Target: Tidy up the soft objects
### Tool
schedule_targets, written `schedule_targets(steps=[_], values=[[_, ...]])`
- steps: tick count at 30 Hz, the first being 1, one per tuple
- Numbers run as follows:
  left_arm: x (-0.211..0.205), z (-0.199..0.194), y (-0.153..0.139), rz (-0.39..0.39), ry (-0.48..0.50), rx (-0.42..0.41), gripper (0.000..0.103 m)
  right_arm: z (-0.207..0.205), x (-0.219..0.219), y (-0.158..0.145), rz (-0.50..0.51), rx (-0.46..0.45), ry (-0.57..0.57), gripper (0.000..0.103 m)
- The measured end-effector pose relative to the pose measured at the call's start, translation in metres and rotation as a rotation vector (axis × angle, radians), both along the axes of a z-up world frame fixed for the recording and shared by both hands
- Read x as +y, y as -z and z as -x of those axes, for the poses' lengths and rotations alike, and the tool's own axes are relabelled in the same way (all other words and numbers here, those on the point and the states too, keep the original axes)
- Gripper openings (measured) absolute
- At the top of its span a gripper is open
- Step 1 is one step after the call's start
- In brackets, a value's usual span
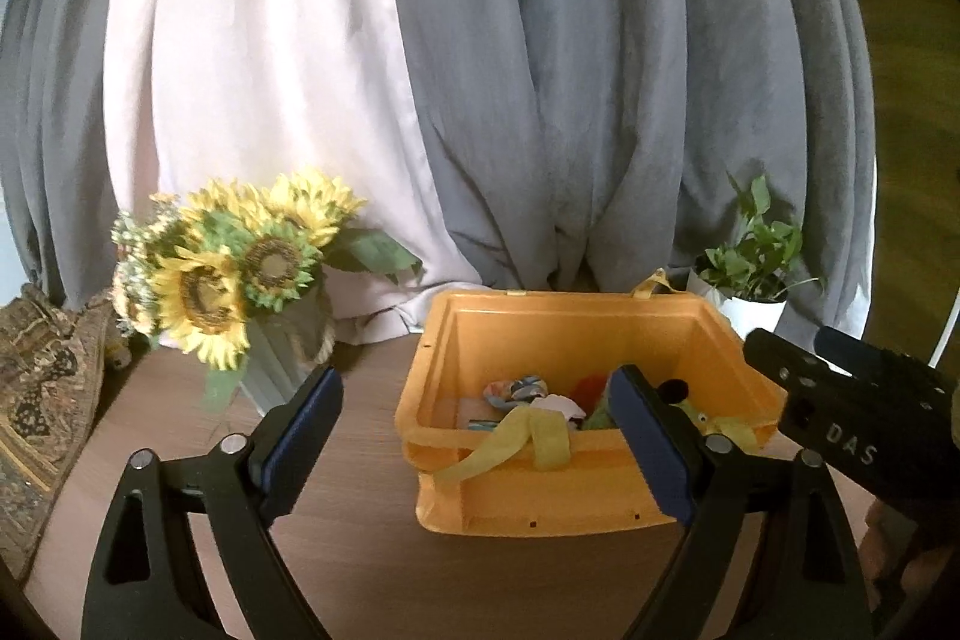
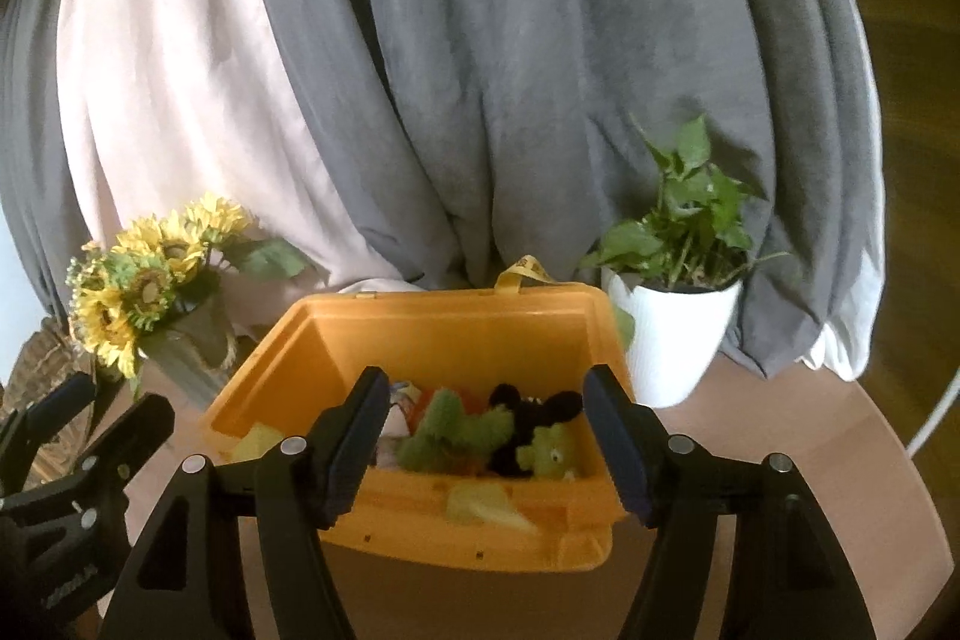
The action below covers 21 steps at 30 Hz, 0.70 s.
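Nearest the lens in the left wrist view, the left gripper (image 1: 480,436) stands with its blue-padded black jaws spread wide and nothing between them; its right finger (image 1: 651,445) reaches over the near rim of the bin. In the right wrist view the right gripper (image 2: 489,445) is also parted, less widely, and grips nothing; its pads frame the toys below without pressing on them.

The soft objects lie inside an open orange plastic storage bin (image 2: 456,334) on the round wooden table (image 2: 780,436). Among them are a shaggy green plush toy (image 2: 456,427), a black fuzzy plush toy (image 2: 528,409) just beside it, and a small green plush with eyes (image 2: 549,451) against the near wall. A rolled blue patterned cloth (image 1: 517,391) sits further left in the bin. A pale yellow fabric strap (image 1: 516,445) drapes over the bin's front edge.

Left of the bin stands a bouquet of artificial sunflowers (image 1: 234,268) in a grey vase. To the right is a leafy green plant in a white ribbed pot (image 2: 672,334). Behind hang grey curtains (image 2: 510,70) and a white curtain (image 1: 240,70).
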<state>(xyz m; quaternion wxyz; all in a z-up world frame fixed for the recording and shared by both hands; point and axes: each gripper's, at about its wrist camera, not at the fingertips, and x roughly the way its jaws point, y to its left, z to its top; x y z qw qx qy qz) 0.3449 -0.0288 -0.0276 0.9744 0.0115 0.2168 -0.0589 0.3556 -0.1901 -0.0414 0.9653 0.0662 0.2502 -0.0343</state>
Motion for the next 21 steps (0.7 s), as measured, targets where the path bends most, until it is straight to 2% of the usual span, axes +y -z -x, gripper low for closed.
schedule_targets(steps=[2, 4, 5, 15, 21], values=[[0.004, 0.015, -0.005, -0.010, -0.014, -0.032, 0.099, 0.015, 0.003, -0.003, 0.000, -0.005, 0.009, 0.069], [0.008, 0.028, -0.010, -0.019, -0.016, -0.051, 0.101, 0.030, 0.007, -0.006, 0.002, -0.016, 0.024, 0.076], [0.011, 0.035, -0.011, -0.023, -0.018, -0.058, 0.102, 0.038, 0.009, -0.008, 0.007, -0.022, 0.033, 0.077], [0.026, 0.093, -0.022, -0.005, -0.019, -0.076, 0.103, 0.111, 0.028, -0.026, 0.042, -0.080, 0.067, 0.083], [0.023, 0.134, -0.032, -0.006, -0.069, -0.083, 0.103, 0.147, 0.026, -0.035, 0.063, -0.105, 0.075, 0.087]])
